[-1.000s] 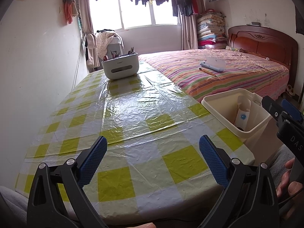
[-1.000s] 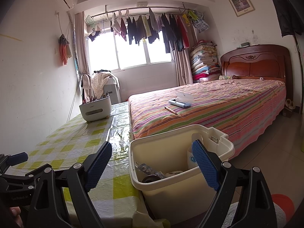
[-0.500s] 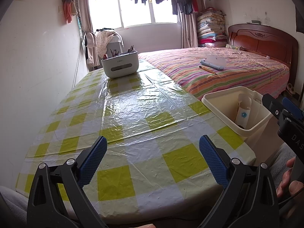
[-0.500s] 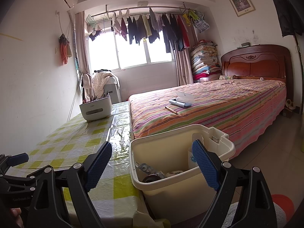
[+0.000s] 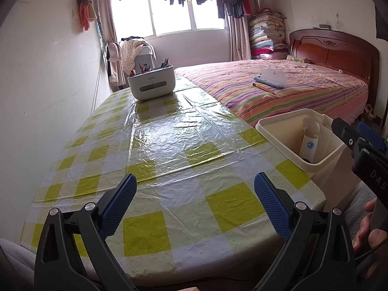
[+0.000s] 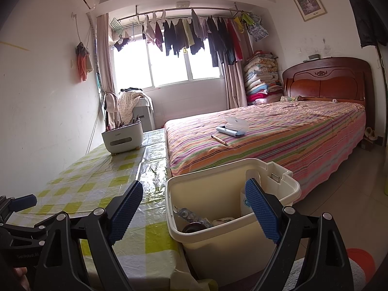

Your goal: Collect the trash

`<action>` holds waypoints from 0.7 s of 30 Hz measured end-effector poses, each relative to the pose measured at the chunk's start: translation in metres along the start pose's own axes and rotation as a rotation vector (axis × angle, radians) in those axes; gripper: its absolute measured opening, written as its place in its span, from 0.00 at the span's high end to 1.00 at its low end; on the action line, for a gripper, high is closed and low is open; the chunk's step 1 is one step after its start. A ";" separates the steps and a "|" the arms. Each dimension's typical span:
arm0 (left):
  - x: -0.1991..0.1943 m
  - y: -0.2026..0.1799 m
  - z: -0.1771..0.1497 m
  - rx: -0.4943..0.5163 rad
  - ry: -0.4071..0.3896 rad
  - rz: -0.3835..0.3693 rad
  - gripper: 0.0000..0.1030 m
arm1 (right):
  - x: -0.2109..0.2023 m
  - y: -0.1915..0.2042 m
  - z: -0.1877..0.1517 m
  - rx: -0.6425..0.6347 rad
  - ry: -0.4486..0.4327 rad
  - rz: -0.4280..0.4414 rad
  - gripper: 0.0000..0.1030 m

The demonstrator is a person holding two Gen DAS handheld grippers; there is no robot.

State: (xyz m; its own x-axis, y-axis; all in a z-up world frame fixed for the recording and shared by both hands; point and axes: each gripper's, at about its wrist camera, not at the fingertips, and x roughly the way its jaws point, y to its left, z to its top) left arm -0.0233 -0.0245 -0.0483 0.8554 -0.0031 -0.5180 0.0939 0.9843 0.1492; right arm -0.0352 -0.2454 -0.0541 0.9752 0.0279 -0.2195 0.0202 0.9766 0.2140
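The bin [image 6: 232, 220] stands on the floor at the table's right edge, between table and bed, its mouth uncovered; inside lie a crumpled foil wrapper [image 6: 191, 215], a dark round thing, some pale scraps and a white bottle [image 5: 309, 140] leaning upright against the far wall. The trash therefore seems already gathered, and the table [image 5: 169, 145] with its yellow-checked plastic cover shows no loose litter on the part in view, so I judge the task to be at or near its end, with nothing in hand. The right gripper [image 6: 194, 206] hovers just above and before the bin's near rim, its jaws spread wide and empty; the left gripper [image 5: 194, 201] hangs over the near end of the table, likewise wide and empty, touching nothing. At the far end of the table sits a white caddy [image 5: 151, 84] holding pens or tools, which looks like a kept thing, not rubbish. On the striped bed [image 6: 278, 140] lie a pencil [image 6: 219, 140] and an open blue case [image 6: 231, 127], well apart from both grippers; whether these count as trash cannot be told. The next move, as I judge it, calls for a look round for any remaining scrap; if none is found, both grippers need only draw back clear of the bin and rest, taking care not to knock its rim.
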 end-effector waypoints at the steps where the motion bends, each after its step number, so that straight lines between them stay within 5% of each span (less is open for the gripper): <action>1: 0.000 0.000 0.000 0.001 -0.001 0.001 0.07 | 0.000 0.000 0.000 0.000 0.001 0.001 0.19; 21: -0.010 0.000 0.000 0.016 -0.061 0.016 0.07 | 0.001 0.001 -0.002 -0.005 0.004 0.003 0.18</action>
State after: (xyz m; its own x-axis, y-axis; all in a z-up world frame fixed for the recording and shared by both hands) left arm -0.0321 -0.0246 -0.0435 0.8861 0.0016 -0.4635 0.0874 0.9815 0.1706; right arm -0.0344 -0.2436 -0.0555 0.9743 0.0320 -0.2229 0.0160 0.9775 0.2102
